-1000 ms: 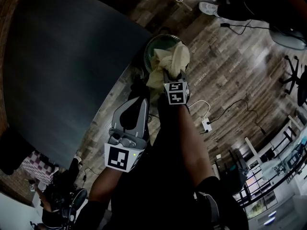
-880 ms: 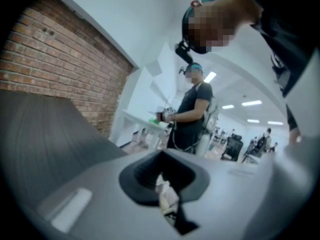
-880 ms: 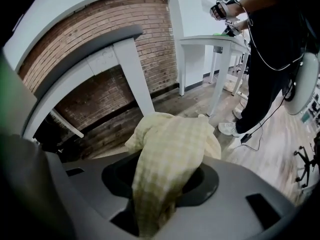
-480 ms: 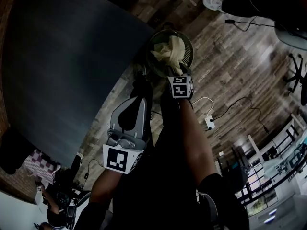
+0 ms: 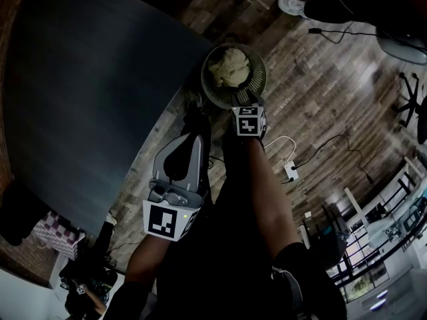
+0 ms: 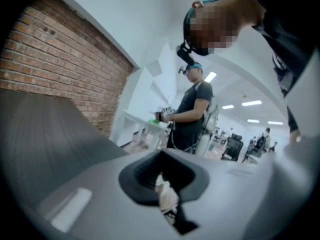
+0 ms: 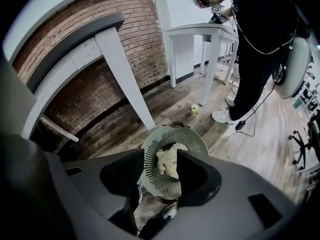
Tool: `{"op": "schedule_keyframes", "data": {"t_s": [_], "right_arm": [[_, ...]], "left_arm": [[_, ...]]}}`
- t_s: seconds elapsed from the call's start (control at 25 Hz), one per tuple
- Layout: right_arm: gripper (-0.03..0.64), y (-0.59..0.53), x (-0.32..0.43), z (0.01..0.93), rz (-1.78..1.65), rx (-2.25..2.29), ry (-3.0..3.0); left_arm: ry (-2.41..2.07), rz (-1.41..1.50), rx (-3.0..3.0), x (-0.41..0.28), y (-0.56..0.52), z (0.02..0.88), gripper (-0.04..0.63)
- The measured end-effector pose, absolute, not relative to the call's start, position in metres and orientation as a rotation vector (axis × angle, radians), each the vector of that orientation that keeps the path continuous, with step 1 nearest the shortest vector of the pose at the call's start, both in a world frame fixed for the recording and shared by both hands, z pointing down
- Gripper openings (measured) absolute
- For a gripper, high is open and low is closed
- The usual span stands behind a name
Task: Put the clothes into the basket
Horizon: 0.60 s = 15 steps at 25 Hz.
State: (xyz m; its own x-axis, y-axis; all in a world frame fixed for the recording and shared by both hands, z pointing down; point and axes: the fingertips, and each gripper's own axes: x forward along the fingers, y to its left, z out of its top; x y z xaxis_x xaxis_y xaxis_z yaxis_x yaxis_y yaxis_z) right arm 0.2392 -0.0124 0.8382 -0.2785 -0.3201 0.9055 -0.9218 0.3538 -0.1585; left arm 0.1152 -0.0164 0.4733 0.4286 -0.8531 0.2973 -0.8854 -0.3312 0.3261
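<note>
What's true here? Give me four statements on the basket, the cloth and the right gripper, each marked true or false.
1. The pale cloth lies inside the round basket. True.
2. The right gripper is clamped on the cloth. False: its jaws have just been opening and stand apart, nothing between them.
3. The basket stands on the table. False: it stands on the wooden floor beside the table.
4. The right gripper points down toward the basket. True.
</note>
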Motion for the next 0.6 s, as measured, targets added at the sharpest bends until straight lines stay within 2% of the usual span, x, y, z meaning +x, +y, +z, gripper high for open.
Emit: {"op": "schedule_keyframes", "data": {"t_s": [0.12, 0.24, 0.32, 0.6], "right_arm": [[0.176, -0.010, 0.239, 0.834, 0.957, 1.109, -1.775], [0.078, -0.009, 0.240, 0.827, 0.991, 1.134, -1.779], [0.040, -0.009, 0.242, 0.823, 1.001, 1.150, -1.775], [0.006, -0.008, 0.245, 0.792, 1.034, 1.190, -1.768]], "left_arm": [[-1.471, 0.093, 2.257, 0.117, -0.016, 0.470, 0.005], [-1.473, 0.083, 2.263, 0.119, -0.015, 0.466, 0.005], [-1.478, 0.070, 2.270, 0.119, -0.016, 0.461, 0.005], [-1.490, 0.044, 2.288, 0.118, -0.015, 0.441, 0.005]]}}
